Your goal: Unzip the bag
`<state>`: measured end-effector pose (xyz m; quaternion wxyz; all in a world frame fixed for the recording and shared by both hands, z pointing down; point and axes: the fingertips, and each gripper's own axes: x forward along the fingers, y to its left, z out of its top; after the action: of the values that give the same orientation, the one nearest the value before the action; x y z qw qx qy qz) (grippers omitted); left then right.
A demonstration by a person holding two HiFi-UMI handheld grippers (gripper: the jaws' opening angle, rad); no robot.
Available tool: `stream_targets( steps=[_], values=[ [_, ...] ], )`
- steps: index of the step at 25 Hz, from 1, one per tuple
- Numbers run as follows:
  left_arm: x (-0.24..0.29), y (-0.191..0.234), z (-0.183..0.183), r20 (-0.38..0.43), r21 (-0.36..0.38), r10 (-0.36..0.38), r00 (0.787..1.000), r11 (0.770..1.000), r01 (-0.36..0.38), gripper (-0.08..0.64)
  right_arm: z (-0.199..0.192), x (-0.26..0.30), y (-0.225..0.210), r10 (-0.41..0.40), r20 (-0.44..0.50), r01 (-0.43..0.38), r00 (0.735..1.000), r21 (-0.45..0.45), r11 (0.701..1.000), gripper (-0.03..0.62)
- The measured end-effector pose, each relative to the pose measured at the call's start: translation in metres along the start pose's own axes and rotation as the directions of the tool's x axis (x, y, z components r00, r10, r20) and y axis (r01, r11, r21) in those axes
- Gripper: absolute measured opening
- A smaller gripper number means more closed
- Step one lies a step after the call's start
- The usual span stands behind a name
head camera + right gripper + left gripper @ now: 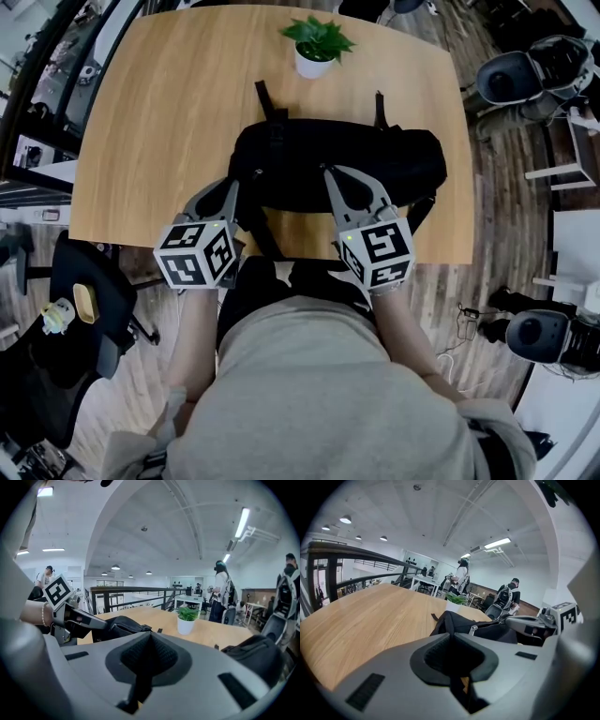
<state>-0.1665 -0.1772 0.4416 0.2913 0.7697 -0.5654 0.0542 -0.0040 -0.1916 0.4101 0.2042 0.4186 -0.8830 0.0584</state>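
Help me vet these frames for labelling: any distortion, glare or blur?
Head view: evenly lit, the bag sharp, table edges bowed. Left gripper view: heavy fisheye, black corners. Right gripper view: same fisheye, ceiling strip light glaring.

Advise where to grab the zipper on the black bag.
Probably the small silver metal zipper pull atop the black fabric bag. It seems to stand up off the fabric, so come from above on the person's side, jaws either side of the tab.

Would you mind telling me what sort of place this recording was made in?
Probably an open-plan office or lab: a light wooden table, a black office chair beside it, and white desks under ceiling strip lights.
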Motion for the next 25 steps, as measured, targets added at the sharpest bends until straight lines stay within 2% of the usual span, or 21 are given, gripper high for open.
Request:
stream_targets(
  steps=[5, 18, 22, 25],
  values=[
    [-0.002, -0.002, -0.002, 0.015, 0.003, 0.055, 0.998, 0.999, -0.055, 0.04, -0.007, -0.017, -0.025, -0.022, 0.006, 0.022, 1.0, 0.008, 1.0, 0.009],
    [-0.006, -0.005, 0.0, 0.073, -0.025, 0.154, 0.985, 0.988, -0.152, 0.04, -0.01, -0.033, -0.061, -0.002, 0.043, 0.0, 0.999, 0.043, 0.999, 0.011],
    [-0.012, -0.007, 0.01, 0.138, -0.029, 0.187, 0.973, 0.982, -0.184, 0.041, -0.008, -0.033, -0.059, 0.028, 0.048, -0.029, 0.998, 0.04, 0.999, 0.011],
    [-0.019, -0.011, 0.019, 0.188, 0.009, 0.208, 0.96, 0.977, -0.213, 0.041, -0.009, -0.036, -0.057, 0.052, 0.056, -0.054, 0.997, 0.046, 0.997, 0.011]
  ],
)
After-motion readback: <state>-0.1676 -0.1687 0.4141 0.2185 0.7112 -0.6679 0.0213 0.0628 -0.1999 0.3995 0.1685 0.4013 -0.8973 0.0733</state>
